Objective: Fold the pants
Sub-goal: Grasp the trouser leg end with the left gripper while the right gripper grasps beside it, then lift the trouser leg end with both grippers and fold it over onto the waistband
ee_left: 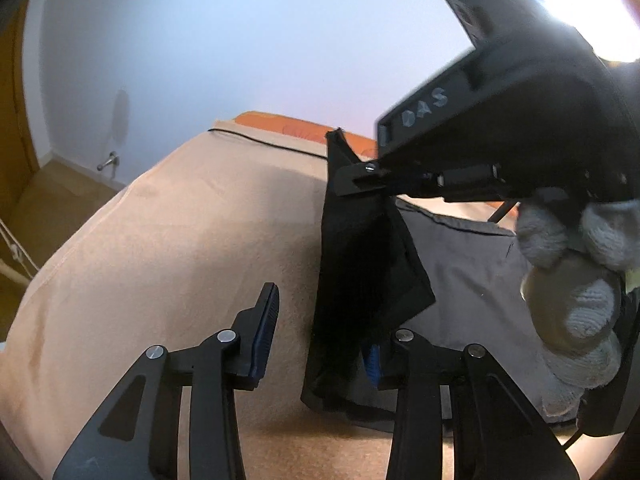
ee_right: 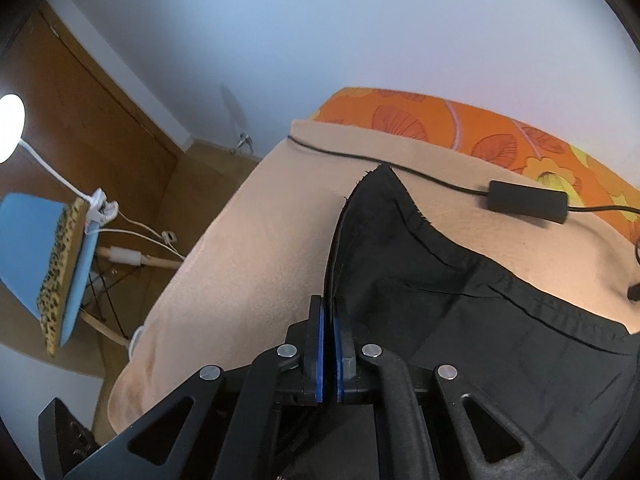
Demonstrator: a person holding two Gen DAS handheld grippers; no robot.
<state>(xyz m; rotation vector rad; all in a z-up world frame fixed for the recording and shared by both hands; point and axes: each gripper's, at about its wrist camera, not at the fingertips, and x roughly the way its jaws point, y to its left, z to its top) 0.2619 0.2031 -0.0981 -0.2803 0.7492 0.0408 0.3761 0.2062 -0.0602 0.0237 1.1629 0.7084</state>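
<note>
Right tongs (ee_right: 329,344) down-tilted, pinching pants (ee_right: 460,300)

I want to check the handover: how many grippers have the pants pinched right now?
1. The right gripper is shut on the lifted edge of the pants. The left gripper is open beside the hanging fabric, not pinching it.

Both grippers matte black plastic w/ scissor-type link arms, silver round pivot screws, blue ribbed pads on finger (ee_left: 264,336) inner faces. Right gripper (ee_right: 329,344) housing, seen from left wrist cam: angular black body, pale stencilled lettering, small green LED lit on top. Hand (ee_left: 576,280) wears grey knit glove.
</note>
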